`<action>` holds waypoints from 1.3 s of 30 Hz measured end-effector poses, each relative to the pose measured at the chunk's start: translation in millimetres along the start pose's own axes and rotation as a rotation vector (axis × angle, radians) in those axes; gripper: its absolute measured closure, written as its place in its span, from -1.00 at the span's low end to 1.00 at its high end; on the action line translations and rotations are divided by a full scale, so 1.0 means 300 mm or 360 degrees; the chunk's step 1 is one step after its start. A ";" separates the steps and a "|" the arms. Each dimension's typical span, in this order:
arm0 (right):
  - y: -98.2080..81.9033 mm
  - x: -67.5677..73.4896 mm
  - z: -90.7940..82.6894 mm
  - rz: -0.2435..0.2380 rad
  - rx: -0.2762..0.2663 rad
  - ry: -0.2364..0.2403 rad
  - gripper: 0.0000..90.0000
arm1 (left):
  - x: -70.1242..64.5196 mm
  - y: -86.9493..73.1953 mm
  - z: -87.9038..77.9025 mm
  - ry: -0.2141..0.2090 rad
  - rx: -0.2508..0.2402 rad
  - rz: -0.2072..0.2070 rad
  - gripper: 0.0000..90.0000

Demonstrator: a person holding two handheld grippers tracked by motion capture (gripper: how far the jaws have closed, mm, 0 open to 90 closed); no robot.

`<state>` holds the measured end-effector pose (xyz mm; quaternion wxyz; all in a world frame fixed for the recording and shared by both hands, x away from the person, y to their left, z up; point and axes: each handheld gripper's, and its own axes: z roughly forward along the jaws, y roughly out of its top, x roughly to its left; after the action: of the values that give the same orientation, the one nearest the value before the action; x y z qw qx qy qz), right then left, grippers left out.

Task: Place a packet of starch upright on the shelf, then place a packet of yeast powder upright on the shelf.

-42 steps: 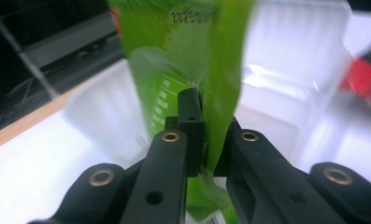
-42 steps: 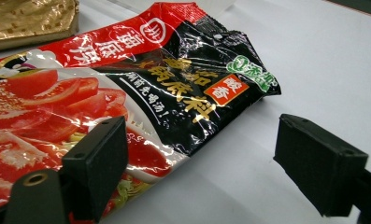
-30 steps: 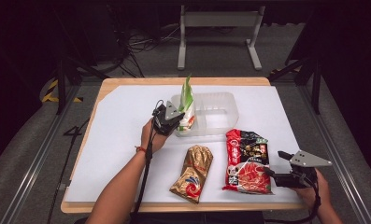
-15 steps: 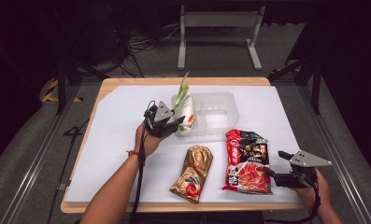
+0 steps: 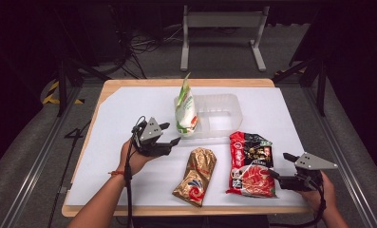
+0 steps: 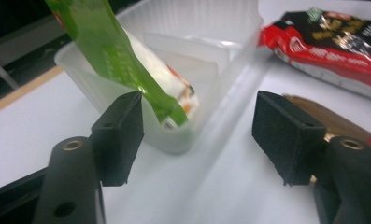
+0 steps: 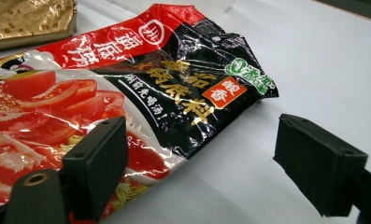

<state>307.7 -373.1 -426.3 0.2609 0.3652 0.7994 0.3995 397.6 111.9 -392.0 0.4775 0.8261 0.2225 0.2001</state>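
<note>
Left claw (image 5: 169, 134) jaws just been opening, now wide & empty, green pouch (image 5: 185, 110) propped in clear tub (image 5: 224, 114); right claw (image 5: 278, 166) wide by red packet (image 5: 250, 164)

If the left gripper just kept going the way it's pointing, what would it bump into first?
Probably the clear plastic tub. The left gripper, jaws open and just widened with nothing between them, aims at the tub's near wall, where the green-and-white packet leans inside. Depth is hard to judge, so this is a guess.

Glossy green-white pouch (image 5: 186, 111) in translucent (ribbed) plastic tub (image 5: 221, 114)
</note>
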 end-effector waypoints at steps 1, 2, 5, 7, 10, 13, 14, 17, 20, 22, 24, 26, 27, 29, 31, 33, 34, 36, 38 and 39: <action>0.001 -0.001 0.001 0.0006 -0.0002 0.0006 -0.59 | -0.002 -0.009 -0.010 -0.0012 0.0006 -0.0003 -0.27; 0.002 -0.002 0.001 0.0012 -0.0002 0.0008 -0.59 | -0.004 -0.019 -0.020 -0.0015 0.0011 -0.0010 -0.31; 0.006 -0.002 0.000 0.0024 -0.0016 0.0024 -0.54 | -0.010 -0.053 -0.041 -0.0023 0.0052 -0.0023 -0.35; 0.010 -0.001 0.001 0.0040 -0.0025 0.0041 -0.53 | -0.013 -0.075 -0.054 -0.0026 0.0084 -0.0018 -0.39; 0.012 0.001 0.001 0.0043 -0.0026 0.0054 -0.53 | -0.014 -0.107 -0.069 -0.0044 0.0111 -0.0052 -0.42; 0.013 0.002 0.002 0.0032 -0.0019 0.0038 -0.53 | -0.010 -0.133 -0.076 -0.0095 0.0104 -0.0132 -0.44; 0.013 0.002 0.003 0.0028 -0.0014 0.0036 -0.53 | -0.007 -0.137 -0.073 -0.0129 0.0100 -0.0157 -0.44; 0.014 0.001 0.005 0.0025 -0.0011 0.0031 -0.54 | -0.006 -0.135 -0.060 -0.0180 0.0102 -0.0187 -0.45; 0.014 0.002 0.007 0.0022 -0.0004 0.0029 -0.54 | -0.013 -0.120 -0.023 -0.0301 0.0102 -0.0234 -0.45; 0.011 0.005 0.008 0.0016 0.0003 0.0032 -0.54 | -0.021 -0.106 0.014 -0.0401 0.0142 -0.0260 -0.47; 0.011 0.006 0.008 0.0015 -0.0002 0.0034 -0.54 | -0.039 -0.087 0.062 -0.0422 0.0212 -0.0255 -0.51; 0.011 0.007 0.008 0.0012 0.0002 0.0036 -0.55 | -0.054 -0.068 0.108 -0.0456 0.0252 -0.0232 -0.52; 0.011 0.007 0.008 0.0009 0.0001 0.0033 -0.55 | -0.056 -0.061 0.123 -0.0463 0.0262 -0.0227 -0.53; 0.011 0.007 0.009 0.0012 0.0000 0.0033 -0.55 | -0.060 -0.052 0.151 -0.0485 0.0270 -0.0229 -0.54; 0.011 0.007 0.011 0.0012 0.0007 0.0039 -0.56 | -0.062 -0.043 0.188 -0.0505 0.0304 -0.0256 -0.56; 0.007 0.009 0.010 0.0009 0.0010 0.0036 -0.56 | -0.063 -0.033 0.226 -0.0529 0.0320 -0.0259 -0.57; 0.005 0.009 0.008 0.0008 0.0012 0.0035 -0.56 | -0.065 -0.030 0.236 -0.0525 0.0322 -0.0253 -0.59; 0.003 0.009 0.004 0.0017 0.0007 0.0038 -0.56 | -0.067 -0.028 0.247 -0.0523 0.0340 -0.0246 -0.60; -0.003 0.012 0.000 0.0014 0.0009 0.0042 -0.56 | -0.068 -0.030 0.282 -0.0517 0.0385 -0.0255 -0.64; -0.005 0.014 -0.003 0.0005 0.0011 0.0037 -0.56 | -0.067 -0.031 0.290 -0.0516 0.0393 -0.0265 -0.64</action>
<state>304.1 -370.9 -427.7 0.2497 0.3626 0.8031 0.4014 426.7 43.9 -442.9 0.4171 0.8785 0.2331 -0.0044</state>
